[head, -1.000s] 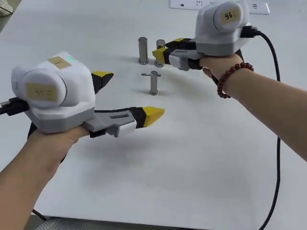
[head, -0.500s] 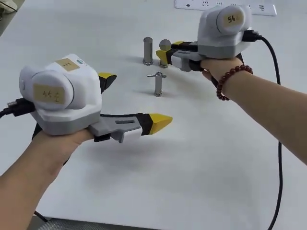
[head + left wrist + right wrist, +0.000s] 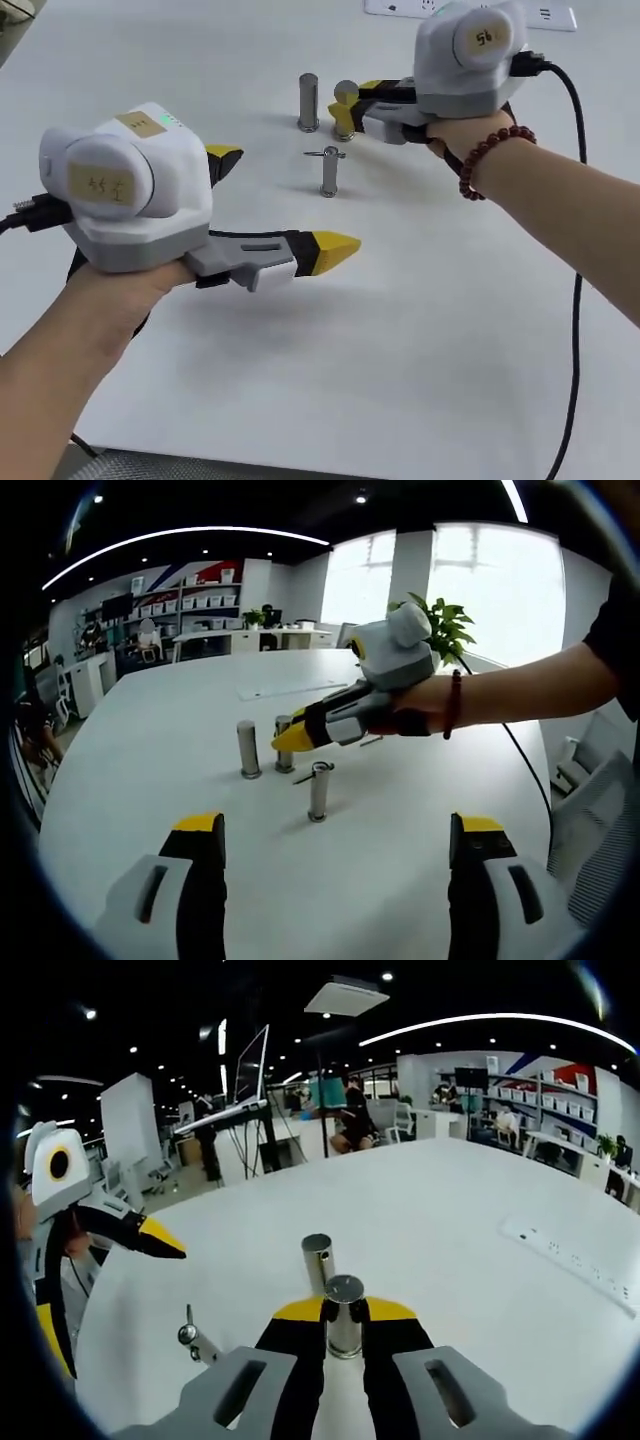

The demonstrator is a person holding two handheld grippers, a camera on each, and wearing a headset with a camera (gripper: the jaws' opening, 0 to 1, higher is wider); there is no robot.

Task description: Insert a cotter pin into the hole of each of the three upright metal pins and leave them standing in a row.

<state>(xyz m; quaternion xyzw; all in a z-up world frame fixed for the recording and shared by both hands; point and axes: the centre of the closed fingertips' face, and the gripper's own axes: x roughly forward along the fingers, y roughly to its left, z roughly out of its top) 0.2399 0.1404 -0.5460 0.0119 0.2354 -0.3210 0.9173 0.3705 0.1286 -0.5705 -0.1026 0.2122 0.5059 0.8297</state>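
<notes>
Progress is standing at one of three: the front metal pin [image 3: 329, 175] on the worktop [image 3: 450, 300] is carrying its cotter pin [image 3: 322, 154], right tongs [image 3: 346, 114] are clamping the middle pin [image 3: 345, 97], and left tongs [image 3: 285, 200] are hovering apart.

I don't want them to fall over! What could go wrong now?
1. The right gripper has its jaws shut on the middle pin. The bare pin stands close beside it, so a sideways tug might knock that one over.
2. The front pin has a cotter pin sticking out sideways. The open left gripper hovers in front of it and could snag it, toppling that pin.
</notes>
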